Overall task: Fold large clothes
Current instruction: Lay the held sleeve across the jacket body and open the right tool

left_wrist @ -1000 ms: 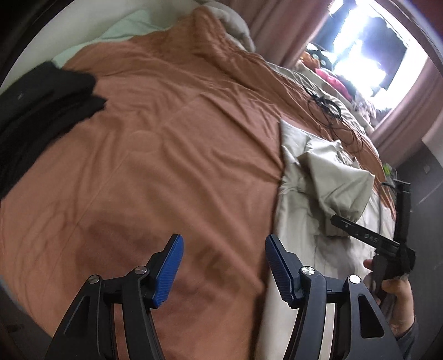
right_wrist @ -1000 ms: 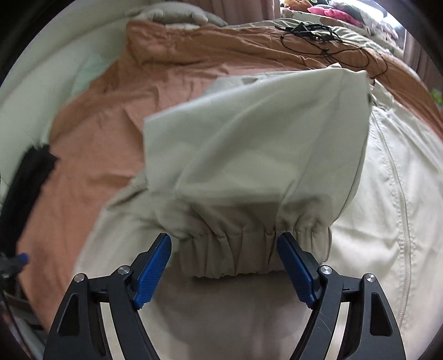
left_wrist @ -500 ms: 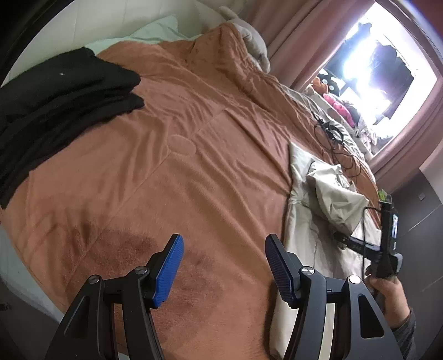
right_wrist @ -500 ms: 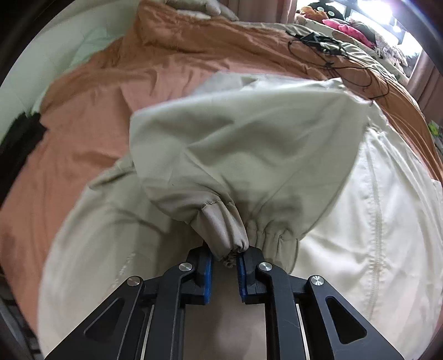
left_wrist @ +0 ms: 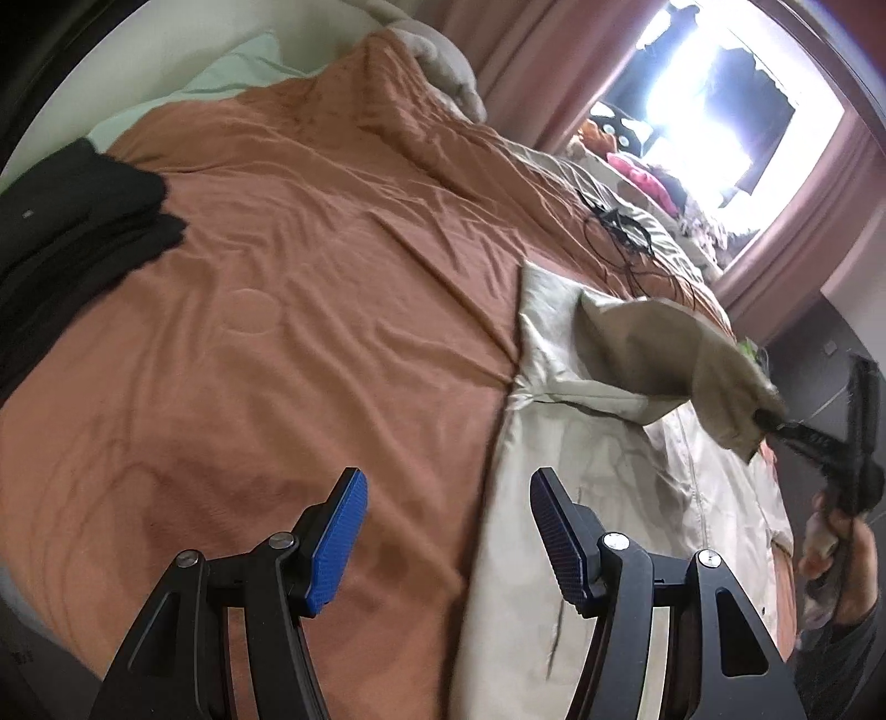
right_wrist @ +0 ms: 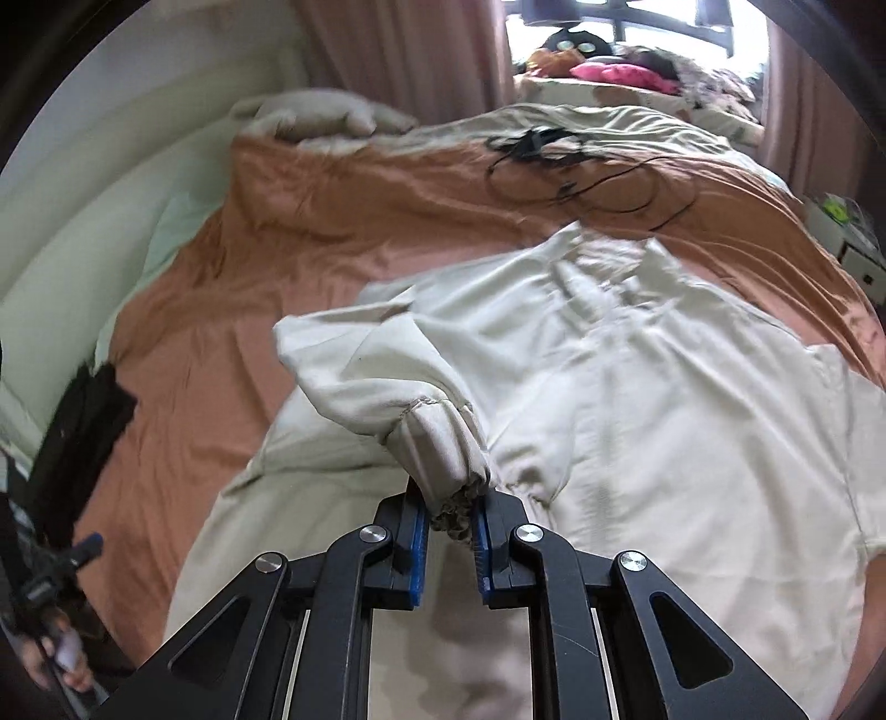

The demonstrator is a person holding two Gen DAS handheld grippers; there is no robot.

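- Between the blue pads of my right gripper [right_wrist: 449, 523], the gathered elastic cuff [right_wrist: 443, 459] of a beige jacket [right_wrist: 664, 432] was pinched; the jaws had just been closing, with the cuff bunched between them, and stood nearly together on the cloth.
- From the cuff, the sleeve [right_wrist: 365, 365] rose off the bed and ran back toward the jacket's shoulder, hanging clear of the jacket's body beneath it.
- Beyond the sleeve, the jacket's body lay spread flat on a rust-orange bedspread [right_wrist: 354, 221], a seam running down its right part.
- On the far part of the bedspread lay a tangle of black cable [right_wrist: 565, 166]; behind it were pinkish curtains [right_wrist: 410, 50] and a bright window.
- At the near edge of the left wrist view, my left gripper [left_wrist: 446, 515] stood spread, nothing between its blue pads, poised over the line where the jacket's edge [left_wrist: 515, 554] met the bedspread [left_wrist: 277, 343].
- To the right in that view, my right hand [left_wrist: 836, 559] held the right gripper's black handle, with the lifted sleeve [left_wrist: 692, 365] drawn up above the jacket.
- At the far left lay a pile of black clothing [left_wrist: 72, 232], well apart from the jacket, beside a pale green pillow [left_wrist: 232, 66].
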